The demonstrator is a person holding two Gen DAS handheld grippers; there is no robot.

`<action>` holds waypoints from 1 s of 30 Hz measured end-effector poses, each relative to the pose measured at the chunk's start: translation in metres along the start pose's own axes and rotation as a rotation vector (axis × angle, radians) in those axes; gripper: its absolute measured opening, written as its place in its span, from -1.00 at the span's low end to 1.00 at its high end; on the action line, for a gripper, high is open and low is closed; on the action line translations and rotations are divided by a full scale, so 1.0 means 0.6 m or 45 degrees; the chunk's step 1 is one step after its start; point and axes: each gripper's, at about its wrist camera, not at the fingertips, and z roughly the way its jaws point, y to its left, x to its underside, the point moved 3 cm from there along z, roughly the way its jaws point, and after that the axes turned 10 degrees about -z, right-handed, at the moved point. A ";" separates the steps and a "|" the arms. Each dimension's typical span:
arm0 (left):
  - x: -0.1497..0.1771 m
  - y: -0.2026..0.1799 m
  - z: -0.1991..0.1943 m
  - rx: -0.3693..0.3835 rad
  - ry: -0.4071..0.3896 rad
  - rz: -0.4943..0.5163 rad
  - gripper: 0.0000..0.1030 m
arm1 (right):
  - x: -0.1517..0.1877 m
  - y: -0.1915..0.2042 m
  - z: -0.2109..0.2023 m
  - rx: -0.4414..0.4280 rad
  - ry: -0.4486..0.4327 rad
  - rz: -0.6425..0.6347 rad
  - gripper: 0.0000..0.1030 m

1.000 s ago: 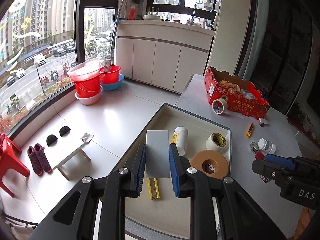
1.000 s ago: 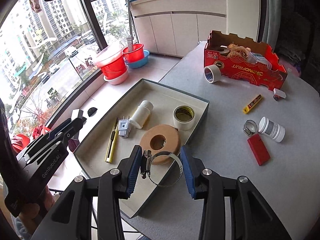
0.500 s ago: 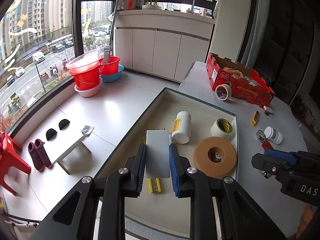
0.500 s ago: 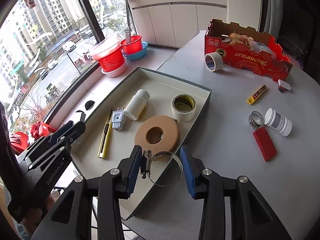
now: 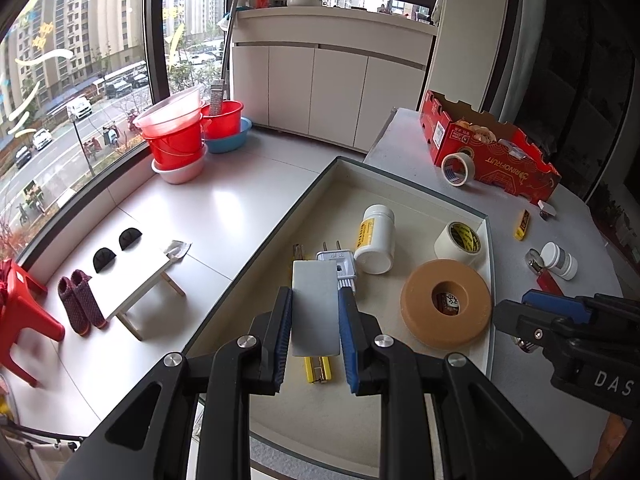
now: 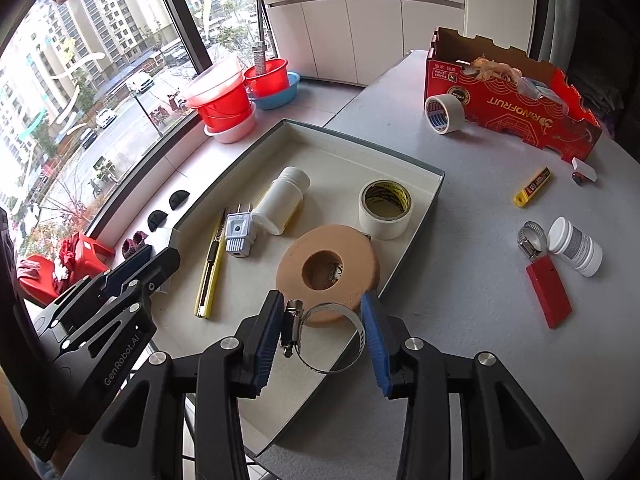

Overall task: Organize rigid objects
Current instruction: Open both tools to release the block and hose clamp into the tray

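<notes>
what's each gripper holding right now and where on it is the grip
The left gripper clamps a flat grey plate by its two long side edges. The right gripper pinches a metal hose clamp across its ring, one pad against the screw housing.

Both grippers tilt steeply down over the tray (image 5: 400,184): the left gripper (image 5: 315,332) clamps a grey plate (image 5: 315,306), the right gripper (image 6: 322,338) a hose clamp (image 6: 330,338).

on the worktop (image 6: 460,208) a tray (image 6: 434,188) lies left, holding a utility knife (image 6: 210,268) at its left, then a plug (image 6: 239,230), a bottle (image 6: 282,200), a tape roll (image 6: 384,204) right and a foam ring (image 6: 328,268) nearest. far right stands a cardboard box (image 6: 512,108).
</notes>
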 end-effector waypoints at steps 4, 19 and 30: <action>0.007 -0.001 0.017 -0.014 0.029 0.009 -0.52 | 0.002 0.000 0.018 -0.001 0.022 0.008 -0.19; 0.030 0.008 0.047 -0.099 0.061 0.045 0.60 | 0.008 0.006 0.043 0.033 0.031 -0.021 0.39; 0.031 -0.006 0.036 -0.089 0.069 0.058 1.00 | 0.030 -0.050 0.008 0.057 0.015 0.125 0.86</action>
